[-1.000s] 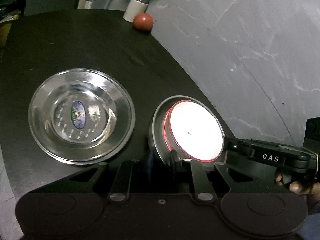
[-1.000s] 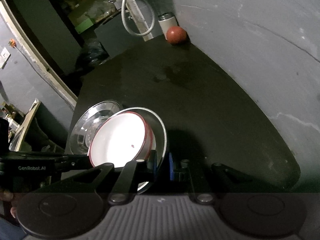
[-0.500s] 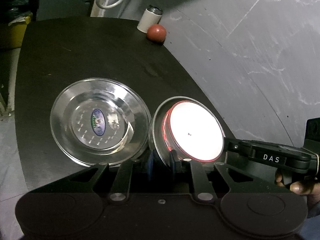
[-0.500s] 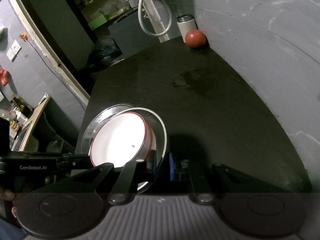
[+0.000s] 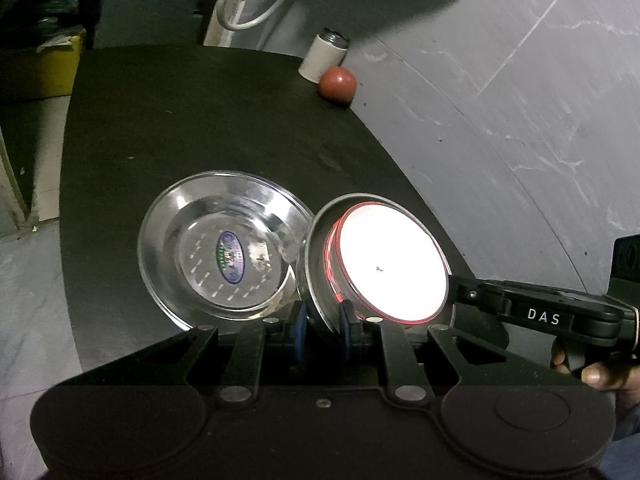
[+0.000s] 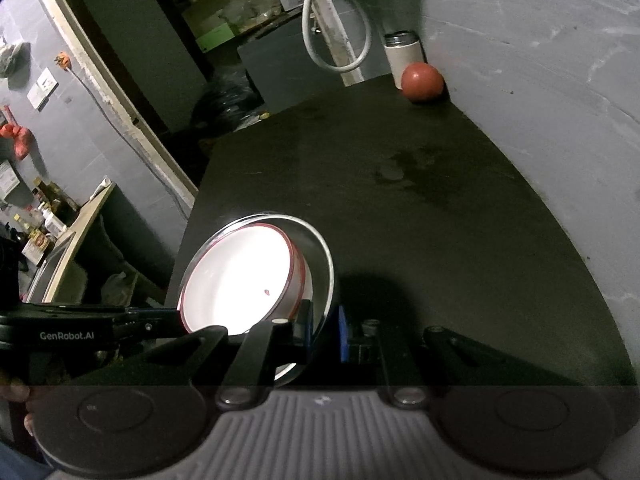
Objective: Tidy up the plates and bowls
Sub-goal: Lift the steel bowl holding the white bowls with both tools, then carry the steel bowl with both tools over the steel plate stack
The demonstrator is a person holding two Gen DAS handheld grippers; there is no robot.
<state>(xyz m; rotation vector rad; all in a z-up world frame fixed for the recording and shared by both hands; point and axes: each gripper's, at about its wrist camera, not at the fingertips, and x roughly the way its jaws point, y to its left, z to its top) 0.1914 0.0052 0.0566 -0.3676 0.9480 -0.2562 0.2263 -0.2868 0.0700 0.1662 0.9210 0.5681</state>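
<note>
Both tools are on the same stack here: a steel plate (image 5: 316,256) carrying a white bowl with a red rim (image 5: 390,264), tilted up on edge above the dark bench (image 5: 200,120). From the left wrist view, the left tool (image 5: 323,326) has its blue pads clamped on the near rim of the steel plate, one pad on each side of the thin metal edge. The right tool (image 5: 456,296) reaches in from the right side of that view, a hand (image 5: 592,372) gripping its handle at the far right, and its tip meets the stack at the right rim. From the right wrist view, the right tool (image 6: 323,330) pinches the plate's rim between its two blue pads, closed on it, with the white bowl sitting inside the plate, glaring bright under the light. The left tool's arm crosses low on the left there. Just left of the held stack, a second steel plate (image 5: 224,248) lies flat on the bench, a blue oval sticker at its centre; the tilted stack's left edge overlaps its right rim in the left wrist view, though I can't tell if they touch. At the far right corner of the bench, a red ball (image 5: 337,84) sits beside a white canister (image 5: 324,56), against the grey wall (image 5: 520,120)
</note>
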